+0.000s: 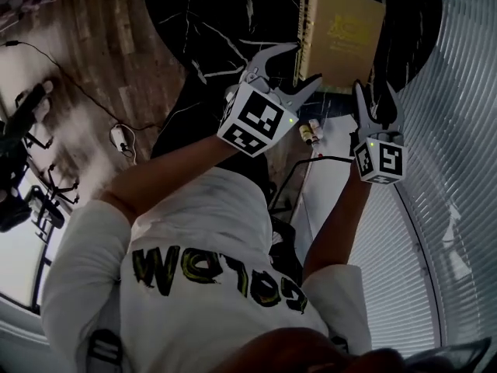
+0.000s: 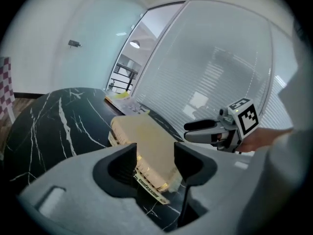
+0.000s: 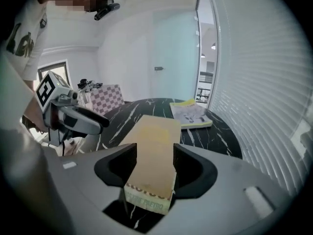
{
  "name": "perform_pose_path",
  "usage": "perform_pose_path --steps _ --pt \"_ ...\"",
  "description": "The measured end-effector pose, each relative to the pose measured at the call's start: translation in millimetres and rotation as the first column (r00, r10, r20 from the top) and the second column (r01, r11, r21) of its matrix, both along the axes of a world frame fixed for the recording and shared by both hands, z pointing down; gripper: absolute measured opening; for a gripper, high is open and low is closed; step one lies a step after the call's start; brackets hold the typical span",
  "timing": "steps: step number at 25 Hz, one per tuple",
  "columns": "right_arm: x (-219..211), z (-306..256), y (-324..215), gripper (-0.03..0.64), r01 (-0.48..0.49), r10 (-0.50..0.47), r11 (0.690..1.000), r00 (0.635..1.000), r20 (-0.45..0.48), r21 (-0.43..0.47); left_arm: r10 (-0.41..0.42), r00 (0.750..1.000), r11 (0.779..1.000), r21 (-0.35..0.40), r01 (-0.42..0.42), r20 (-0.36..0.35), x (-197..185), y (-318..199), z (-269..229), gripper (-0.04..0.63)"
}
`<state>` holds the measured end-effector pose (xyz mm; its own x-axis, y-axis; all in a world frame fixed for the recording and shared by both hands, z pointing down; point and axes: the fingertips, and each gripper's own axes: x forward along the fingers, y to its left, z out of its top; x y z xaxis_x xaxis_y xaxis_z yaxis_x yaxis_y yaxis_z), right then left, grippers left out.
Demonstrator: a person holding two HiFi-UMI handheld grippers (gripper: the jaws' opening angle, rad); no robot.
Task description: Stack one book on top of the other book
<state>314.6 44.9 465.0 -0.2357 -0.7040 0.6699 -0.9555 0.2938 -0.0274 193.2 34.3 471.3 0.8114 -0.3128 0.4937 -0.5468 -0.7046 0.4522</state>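
1. Left gripper [image 1: 307, 62]: the jaws stand wide apart with nothing pressed between them. It points obliquely down at the tan book [image 1: 345, 37], whose near left corner lies just ahead of and below its tips.
2. Right gripper [image 1: 377, 92]: the jaws are likewise wide and the pads bare. The book's near right corner sits just ahead of and below it. Seen along the jaws, the book fills the gap, yet it lies beneath them, not in them.
3. Tan book: it lies flat on the black counter [image 1: 225, 14] with its short end toward both grippers. They flank it, and neither appears to touch it.
4. Thin book [image 3: 191, 114]: it lies flat on the counter well ahead of the right gripper, past the tan book's far end and apart from it.
5. Printed strip [image 2: 146, 187]: it shows under the tan book's near edge, just ahead of the left gripper. Whether it is a cover flap or a separate volume cannot be told.
6. Step in hand (judged): no pick-up has been made. The grippers are poised at the tan book, and the two books lie unstacked.
7. Next move (judged): the grippers lower to the book's near end and close on its edges, firmly enough for a thick volume. They then lift it level, carry it forward over the thin book and square the edges before letting go.
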Motion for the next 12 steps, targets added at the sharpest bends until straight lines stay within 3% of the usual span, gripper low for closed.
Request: perform_pose_path --steps 7,12 --pt "-58 -68 -7 0.185 -0.017 0.001 0.987 0.995 0.104 0.157 0.023 0.996 0.991 0.134 -0.012 -0.082 -28 -9 -67 0.201" --pt "-106 -115 -13 0.126 -0.031 -0.017 0.964 0.984 0.177 0.263 0.02 0.997 0.972 0.235 -0.001 -0.078 -70 -14 -110 0.132"
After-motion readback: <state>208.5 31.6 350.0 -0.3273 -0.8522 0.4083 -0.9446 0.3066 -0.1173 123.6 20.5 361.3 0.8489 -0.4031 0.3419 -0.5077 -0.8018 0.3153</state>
